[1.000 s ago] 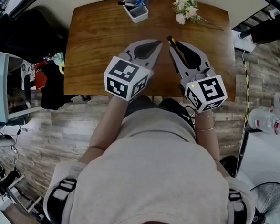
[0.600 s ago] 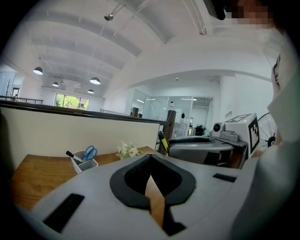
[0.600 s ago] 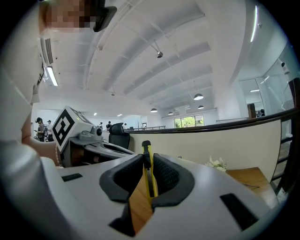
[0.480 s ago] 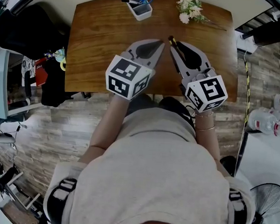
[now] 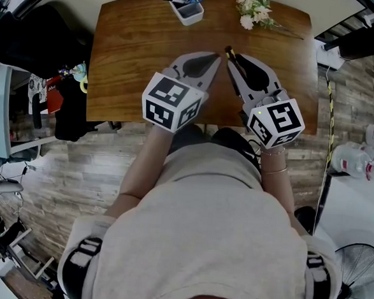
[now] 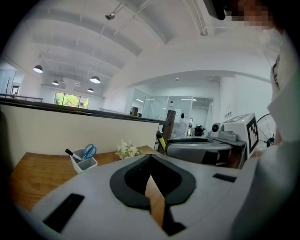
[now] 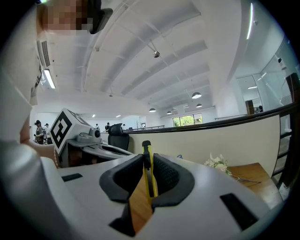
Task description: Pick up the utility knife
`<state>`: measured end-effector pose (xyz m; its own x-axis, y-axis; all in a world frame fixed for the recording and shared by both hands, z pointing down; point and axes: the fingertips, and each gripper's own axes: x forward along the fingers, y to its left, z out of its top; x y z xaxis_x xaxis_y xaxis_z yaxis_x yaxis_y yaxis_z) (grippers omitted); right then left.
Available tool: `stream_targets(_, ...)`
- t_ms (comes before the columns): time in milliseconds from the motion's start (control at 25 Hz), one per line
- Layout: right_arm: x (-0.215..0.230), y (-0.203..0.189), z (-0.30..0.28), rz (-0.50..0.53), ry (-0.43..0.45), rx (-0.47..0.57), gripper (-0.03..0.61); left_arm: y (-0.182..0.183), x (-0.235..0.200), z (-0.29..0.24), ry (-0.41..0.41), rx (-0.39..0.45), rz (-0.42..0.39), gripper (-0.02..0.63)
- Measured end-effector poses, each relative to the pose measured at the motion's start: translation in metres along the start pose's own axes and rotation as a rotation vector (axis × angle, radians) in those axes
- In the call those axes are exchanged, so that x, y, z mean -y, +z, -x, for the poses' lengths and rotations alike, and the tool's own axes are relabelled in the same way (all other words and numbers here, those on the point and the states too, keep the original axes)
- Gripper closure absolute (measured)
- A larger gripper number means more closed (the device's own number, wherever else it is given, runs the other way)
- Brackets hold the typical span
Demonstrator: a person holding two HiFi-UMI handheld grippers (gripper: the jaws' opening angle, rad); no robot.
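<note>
Pinching the yellow utility knife (image 7: pixel 149 180) lengthwise, its end poking past the tips, our right gripper (image 7: pixel 148 157) hovers over the wooden table (image 5: pixel 136 52); our left gripper (image 6: pixel 150 158), jaws pressed together, hangs just beside it.

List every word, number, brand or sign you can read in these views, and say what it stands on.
No readable text in any view.
Left marker cube, right marker cube: black-and-white square patterns only, no letters or digits.
Utility knife in the right gripper: no print legible.
Bottles at the head view's right edge: red labels, too small to read.
</note>
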<state>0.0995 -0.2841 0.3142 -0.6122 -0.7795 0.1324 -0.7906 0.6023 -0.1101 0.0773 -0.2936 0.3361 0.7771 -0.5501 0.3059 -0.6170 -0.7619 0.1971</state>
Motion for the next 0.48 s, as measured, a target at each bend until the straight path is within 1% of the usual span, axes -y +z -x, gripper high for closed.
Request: stream_targets(480, 0.0002, -0.0003, -0.0013, -0.002, 0.0, -0.003, 0.5, -0.0012, -0.0004, -0.0008, 0.0, -0.004, 0.003, 0.601)
